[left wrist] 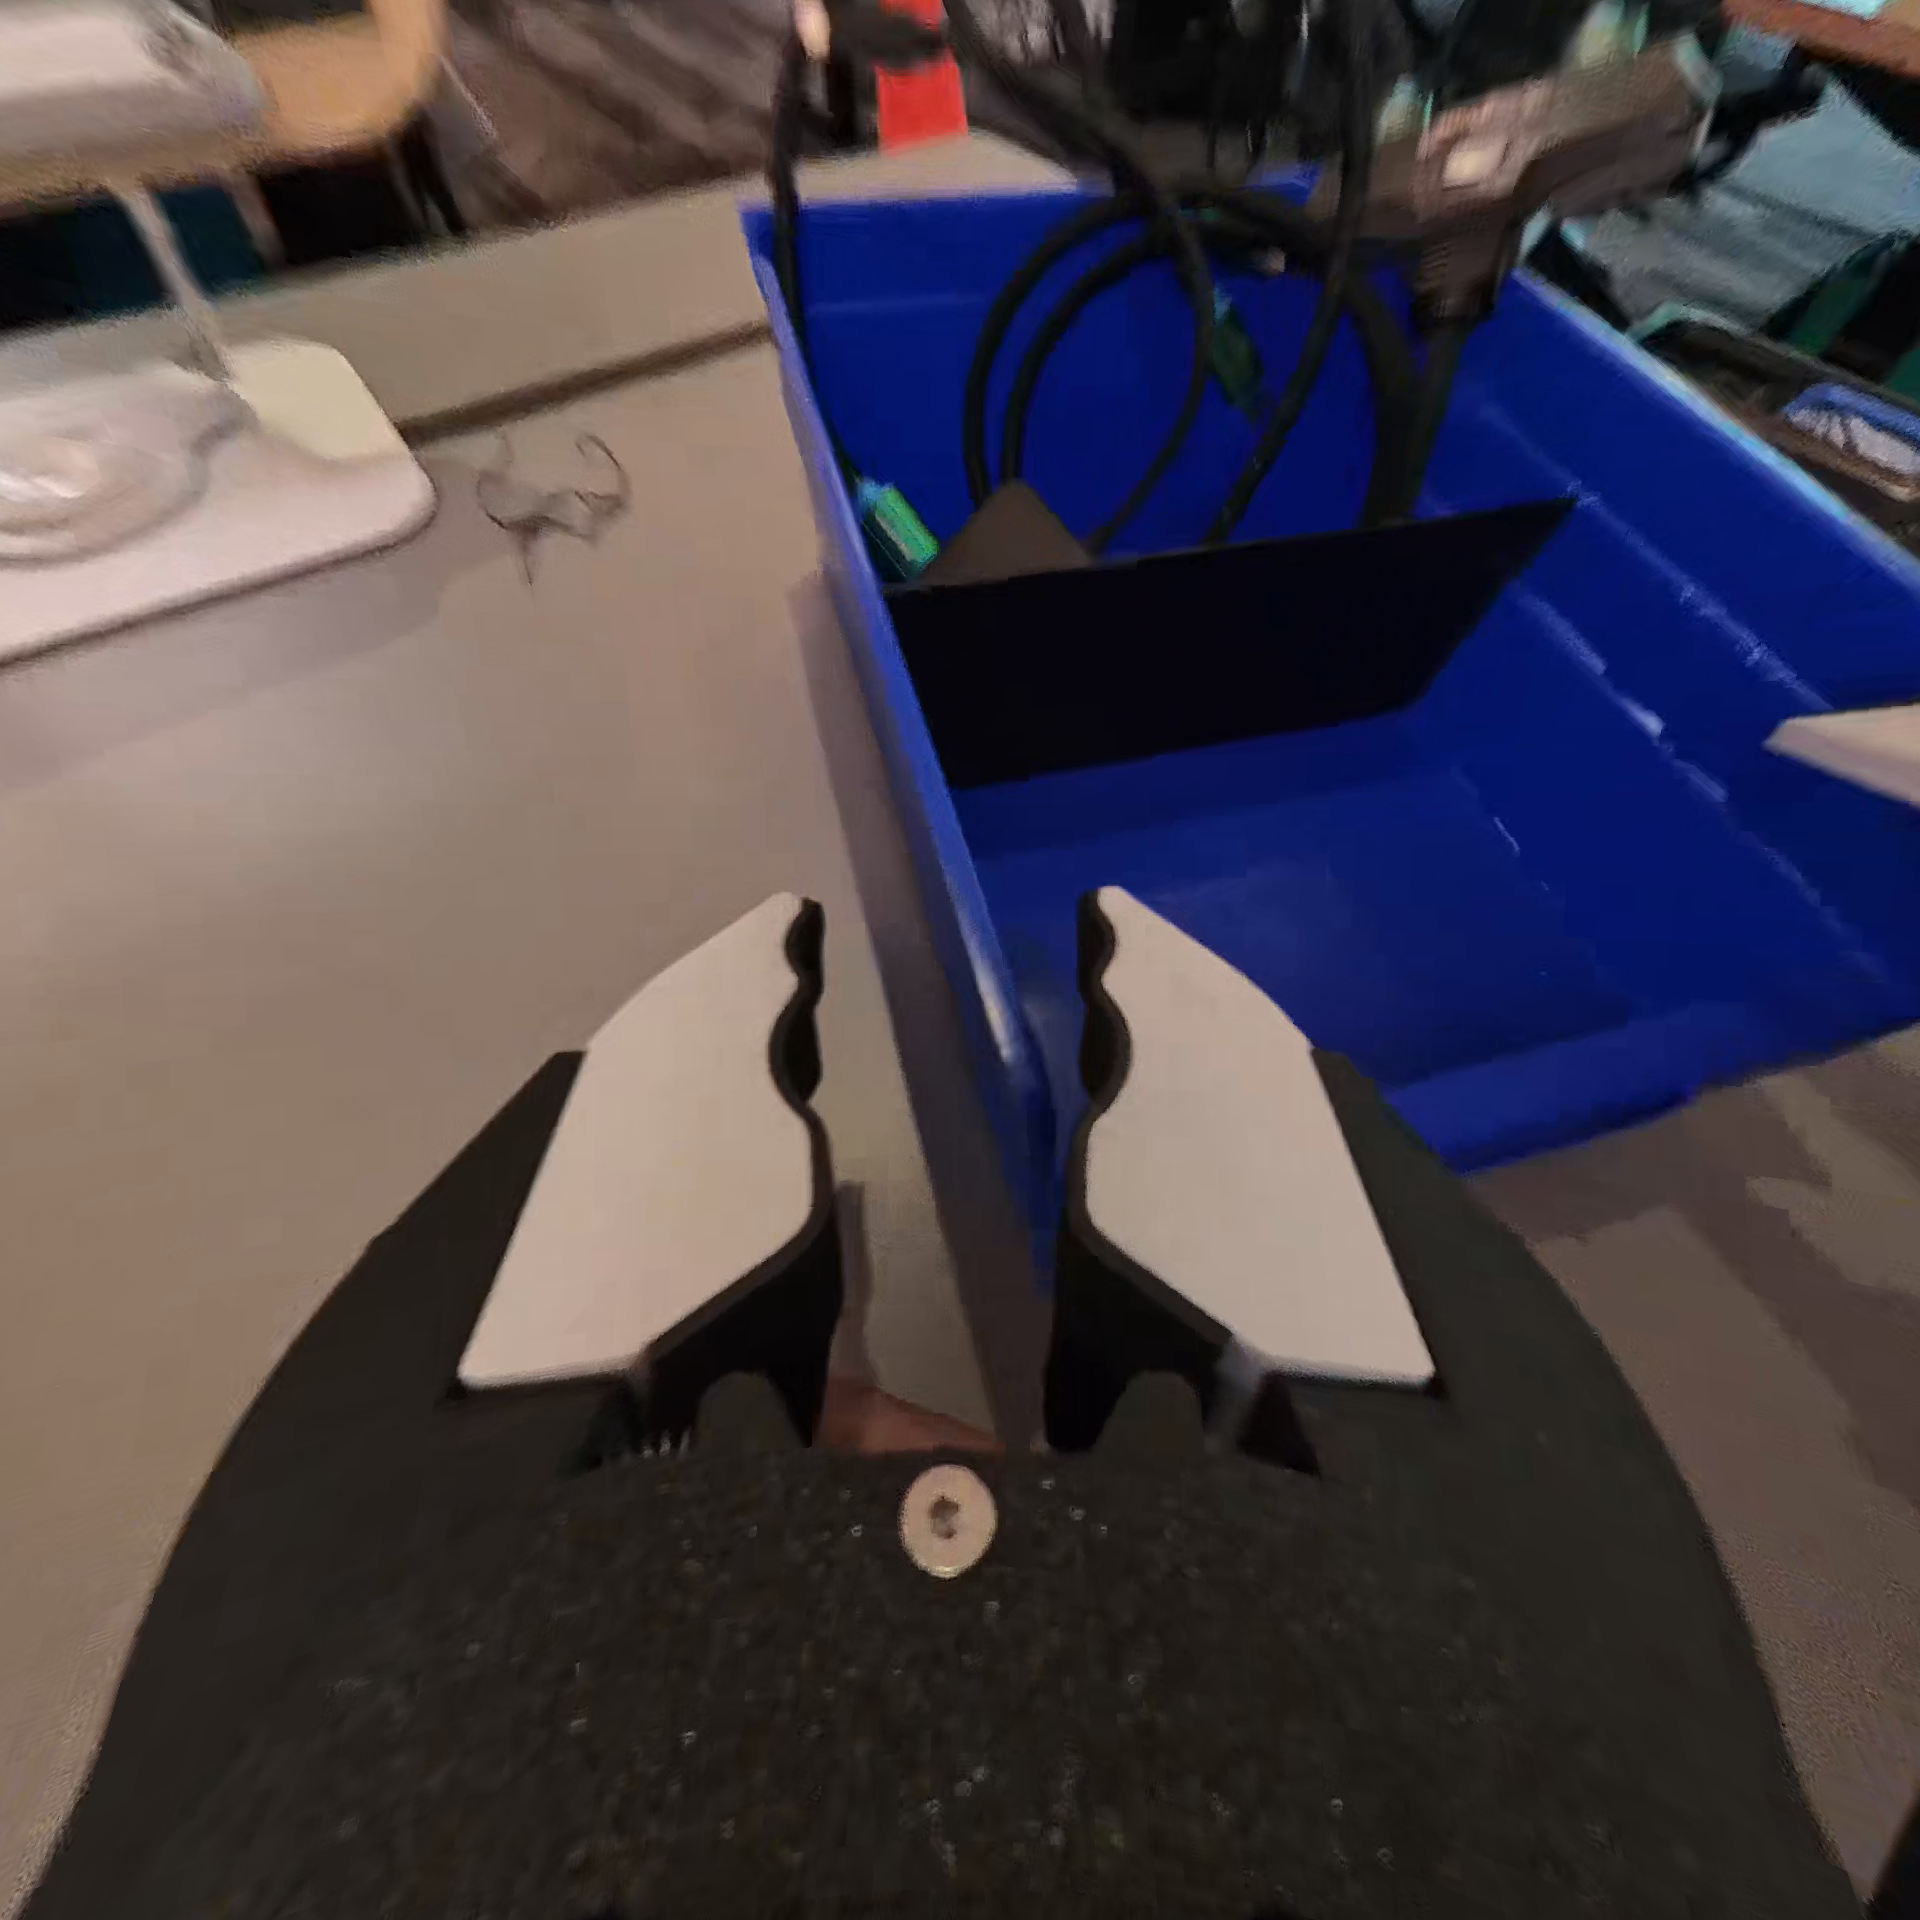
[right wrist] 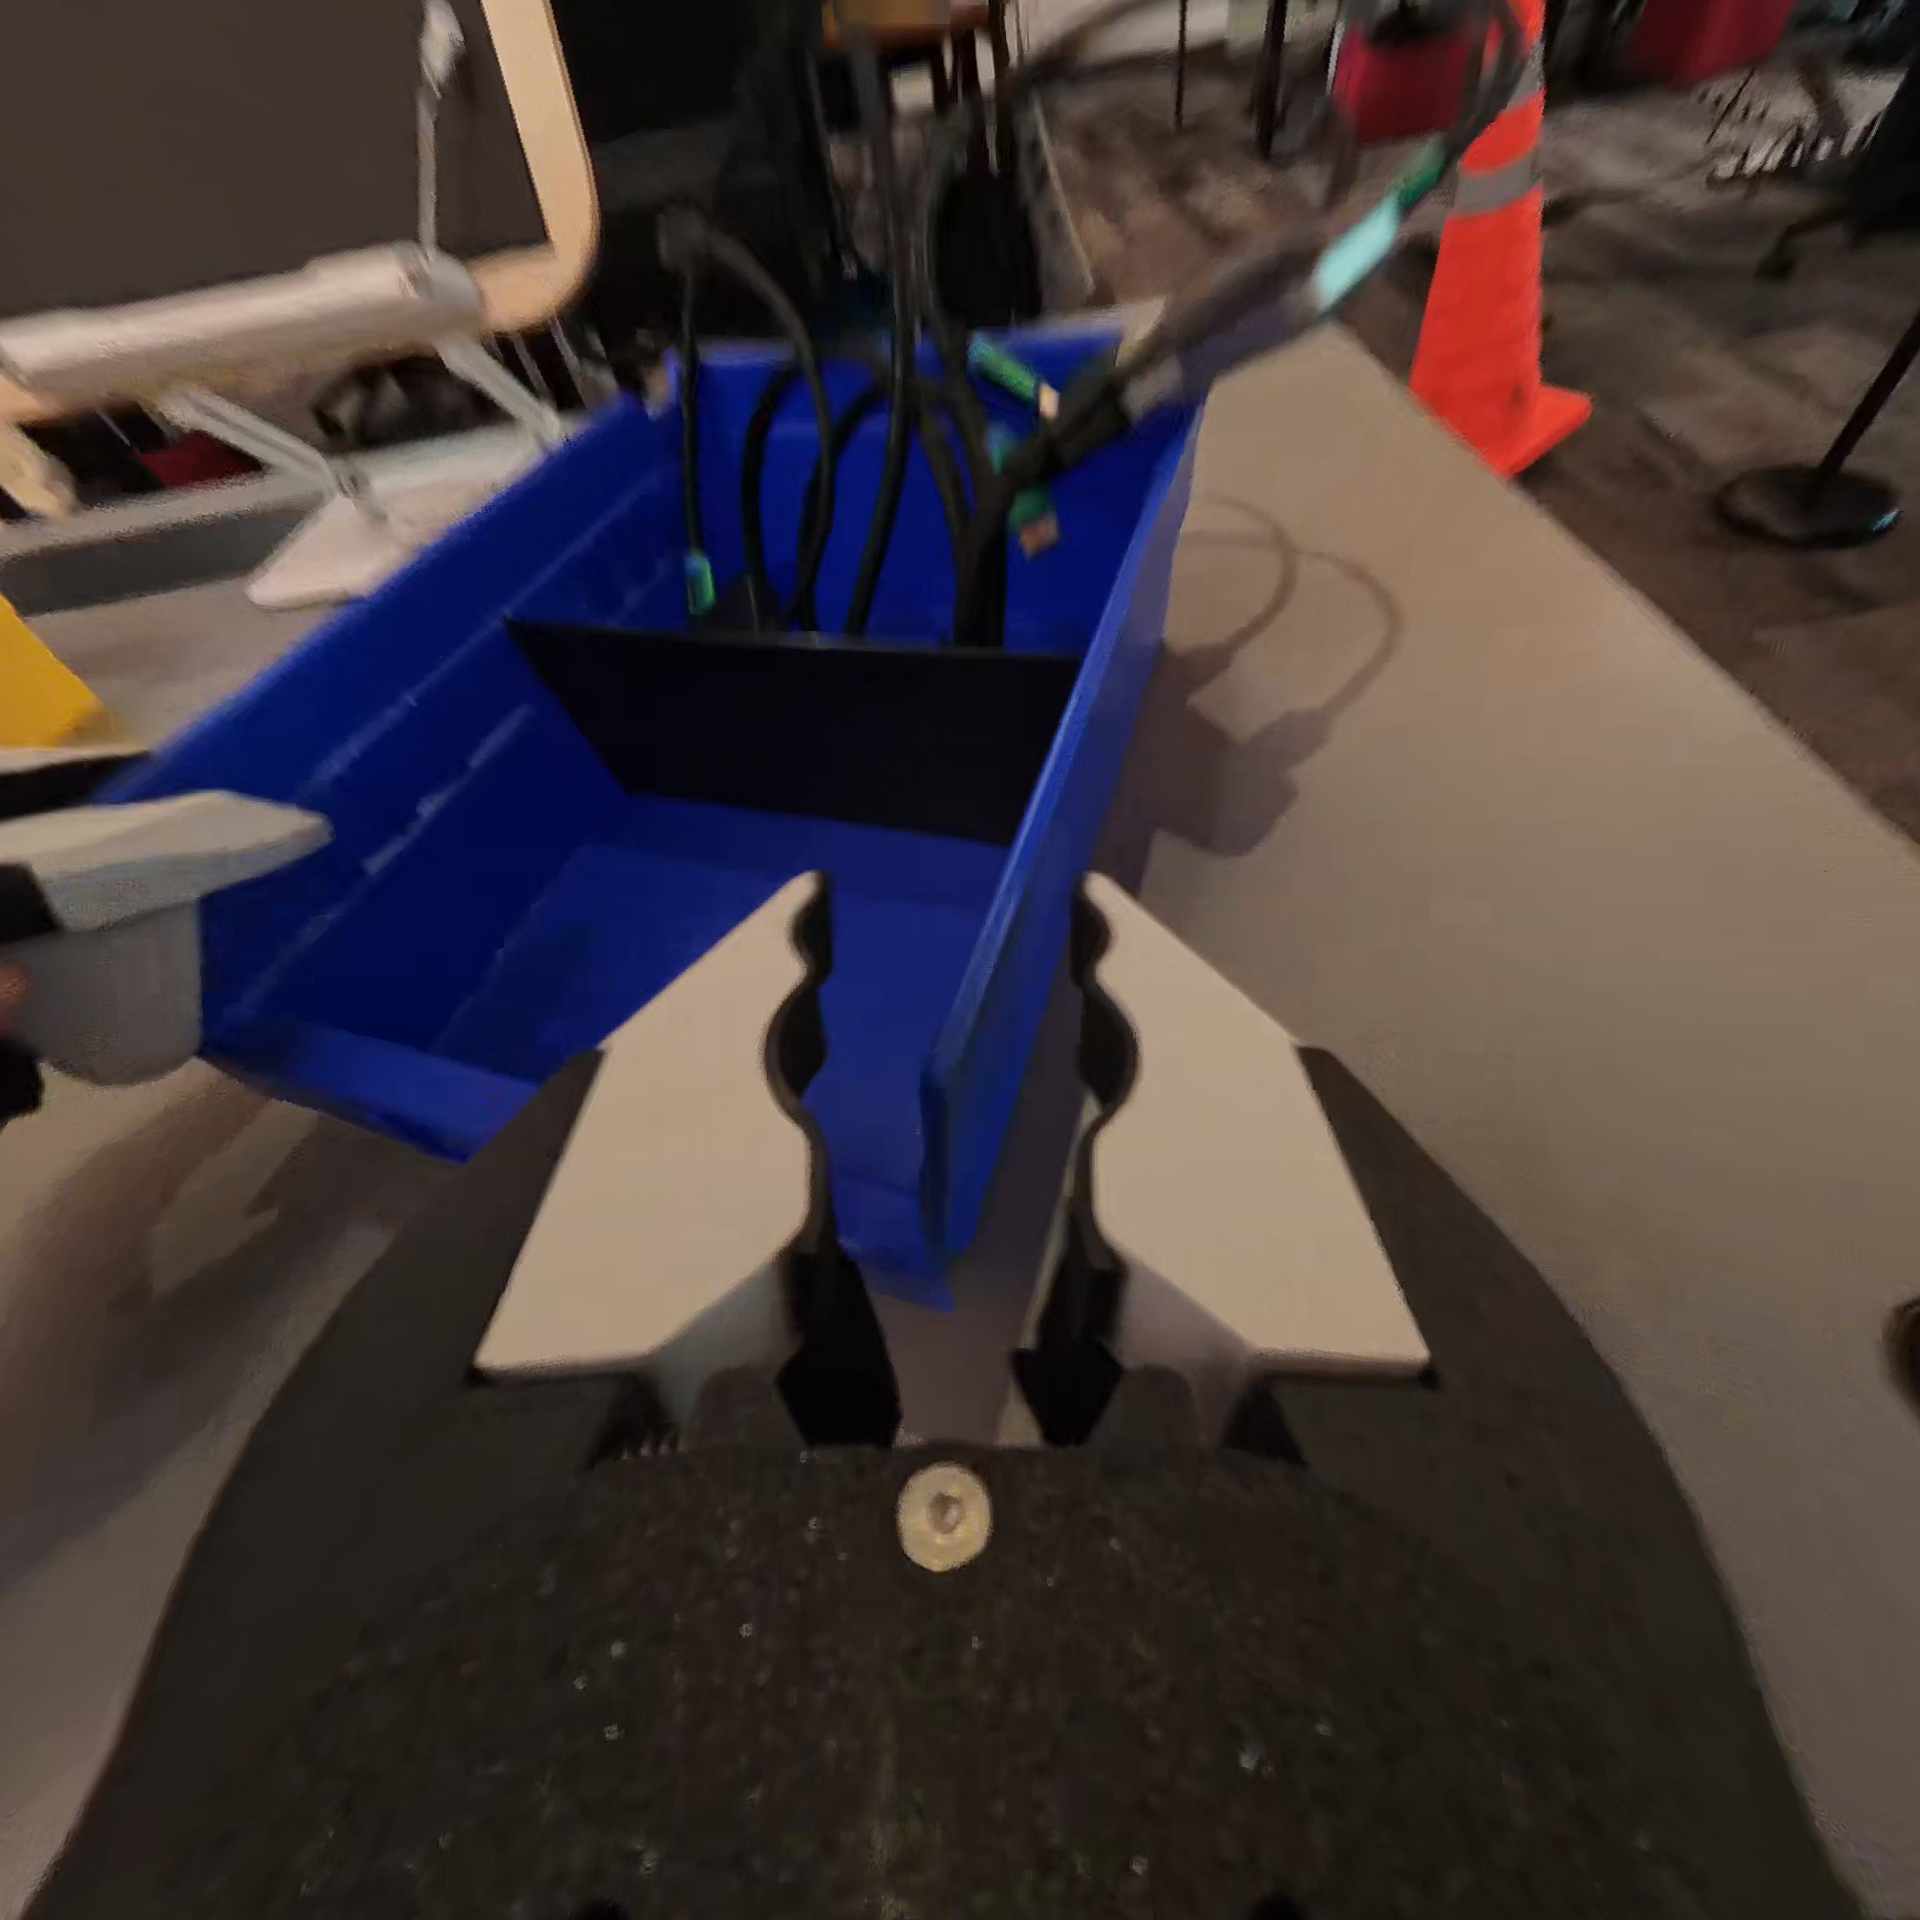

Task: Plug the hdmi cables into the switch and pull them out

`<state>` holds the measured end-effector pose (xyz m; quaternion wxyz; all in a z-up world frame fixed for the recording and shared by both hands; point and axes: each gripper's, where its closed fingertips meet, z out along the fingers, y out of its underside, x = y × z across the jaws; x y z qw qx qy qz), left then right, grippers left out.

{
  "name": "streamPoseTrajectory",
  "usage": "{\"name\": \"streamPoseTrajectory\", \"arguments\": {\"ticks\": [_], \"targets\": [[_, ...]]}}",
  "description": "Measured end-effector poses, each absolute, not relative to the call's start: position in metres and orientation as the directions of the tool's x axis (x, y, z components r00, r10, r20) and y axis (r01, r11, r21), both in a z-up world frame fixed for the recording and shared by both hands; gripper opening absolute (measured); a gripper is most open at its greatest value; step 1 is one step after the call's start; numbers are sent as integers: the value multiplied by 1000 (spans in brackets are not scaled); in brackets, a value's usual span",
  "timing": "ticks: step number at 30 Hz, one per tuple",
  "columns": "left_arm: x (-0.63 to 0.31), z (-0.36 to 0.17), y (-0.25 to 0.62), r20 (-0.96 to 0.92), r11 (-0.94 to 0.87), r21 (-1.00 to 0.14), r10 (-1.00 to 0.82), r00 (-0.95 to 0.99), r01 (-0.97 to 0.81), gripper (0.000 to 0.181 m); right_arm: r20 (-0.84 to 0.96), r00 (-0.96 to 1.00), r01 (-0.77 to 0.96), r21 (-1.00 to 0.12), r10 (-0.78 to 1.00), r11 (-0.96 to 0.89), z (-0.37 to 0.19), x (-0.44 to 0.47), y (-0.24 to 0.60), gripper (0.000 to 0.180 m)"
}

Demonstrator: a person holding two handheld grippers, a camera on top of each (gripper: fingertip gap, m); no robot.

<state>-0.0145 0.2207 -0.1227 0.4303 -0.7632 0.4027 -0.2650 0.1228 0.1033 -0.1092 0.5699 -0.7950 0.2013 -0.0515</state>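
Note:
A blue bin (left wrist: 1558, 883) stands on the grey table, split by a black divider (left wrist: 1195, 644). Black HDMI cables (left wrist: 1039, 416) with green plugs (left wrist: 899, 525) lie and hang in its far compartment; the near one is empty. A blurred dark box-like thing, perhaps the switch (left wrist: 1507, 156), hangs with cables above the bin's far end; what holds it is hidden. My left gripper (left wrist: 951, 904) is open, astride the bin's left wall. My right gripper (right wrist: 951, 894) is open, astride the bin's (right wrist: 520, 935) right wall. The cables (right wrist: 883, 468) and blurred switch (right wrist: 1226, 312) show there too.
A white stand base (left wrist: 208, 499) sits on the table at the left, near a dark scribble (left wrist: 551, 499). An orange cone (right wrist: 1486, 312) and a black pole base (right wrist: 1808, 499) stand on the floor beyond the table's right edge. A yellow object (right wrist: 31, 675) lies far left. The left gripper is farther from the switch (left wrist: 1507, 156), some 25 cm, than the right, some 15 cm.

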Motion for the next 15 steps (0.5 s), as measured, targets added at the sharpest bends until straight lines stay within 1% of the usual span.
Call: {"name": "streamPoseTrajectory", "arguments": {"ticks": [1,2,3,4,5,7,8,10,12,15], "targets": [[-6,-131,216,109,-348,-846,-856,506,-405,36,-139,907,-273,-913,-398,-304,-122,122,107,33],[-4,-132,215,151,-389,-834,-843,516,-391,36,-131,890,-278,-914,-436,-294,-125,126,106,26],[-8,-131,219,137,-396,-834,-822,552,-384,20,-136,873,-301,-906,-469,-297,-125,129,104,17],[-14,-129,221,87,-366,-842,-817,570,-396,12,-127,865,-309,-896,-485,-318,-124,129,101,10],[-21,-126,219,45,-336,-854,-809,586,-398,6,-86,865,-280,-900,-494,-333,-120,126,101,8],[-42,-119,213,16,-313,-873,-784,621,-373,6,-6,858,-225,-903,-513,-365,-119,114,100,5],[-58,-115,210,8,-307,-881,-769,639,-358,6,-17,870,-216,-912,-493,-350,-115,102,101,5],[-95,-110,208,14,-319,-891,-731,682,-323,6,-43,901,-195,-929,-431,-315,-104,73,108,5],[-136,-109,212,14,-345,-888,-679,734,-303,6,-13,929,-142,-935,-369,-324,-95,39,123,5],[-197,-111,220,10,-384,-881,-599,801,-277,6,-9,967,-103,-930,-256,-353,-97,-14,151,5]]}}
